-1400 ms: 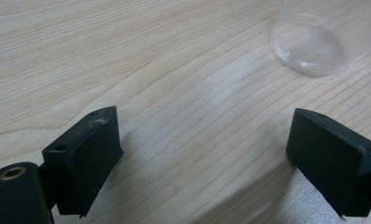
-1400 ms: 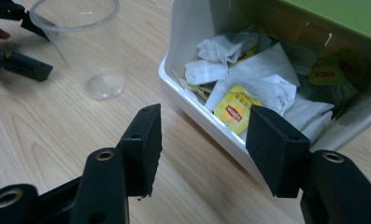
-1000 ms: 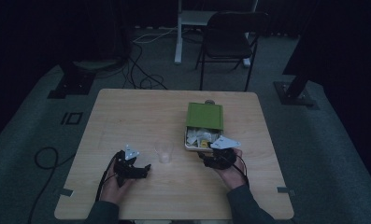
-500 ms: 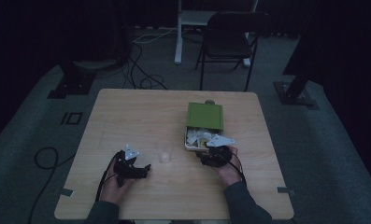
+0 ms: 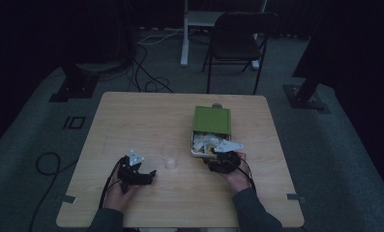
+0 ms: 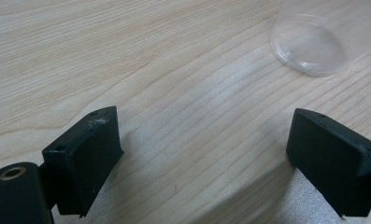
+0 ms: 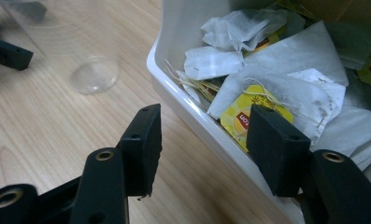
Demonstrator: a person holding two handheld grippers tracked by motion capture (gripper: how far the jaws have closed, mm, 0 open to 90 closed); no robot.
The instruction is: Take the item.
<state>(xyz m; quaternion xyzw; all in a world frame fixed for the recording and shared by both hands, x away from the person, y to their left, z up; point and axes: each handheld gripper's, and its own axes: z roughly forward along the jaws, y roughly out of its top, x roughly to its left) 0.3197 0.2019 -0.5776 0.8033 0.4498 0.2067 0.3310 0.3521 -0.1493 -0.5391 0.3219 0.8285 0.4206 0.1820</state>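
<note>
On the wooden table (image 5: 131, 121) stands a white box (image 7: 171, 77) with a green lid (image 5: 212, 120) that covers its far part, so only the near part is open. In this open part lie many tea bags (image 7: 267, 88): white paper bags, thin strings, and small yellow tags. One yellow tag (image 7: 241, 119) carries a red mark with white letters, but the letters are turned and partly hidden behind the jaw, so the word cannot be read with certainty. More packets with green and yellow colour lie deeper in the box, under the lid's edge. To the left of the box, near the middle of the table, stands a clear plastic cup (image 5: 169, 155); it is upright and nothing can be seen inside it. The right gripper (image 7: 204, 140) is at the near corner of the box. Its jaws have just been closing a little, yet they are about half open: one jaw is outside the white wall, over the table, and the other is over the tea bags, with the wall between them. They hold nothing. The left gripper (image 6: 199, 149) rests low over the bare wood, with jaws wide apart and empty, and the cup is just beyond it.
</note>
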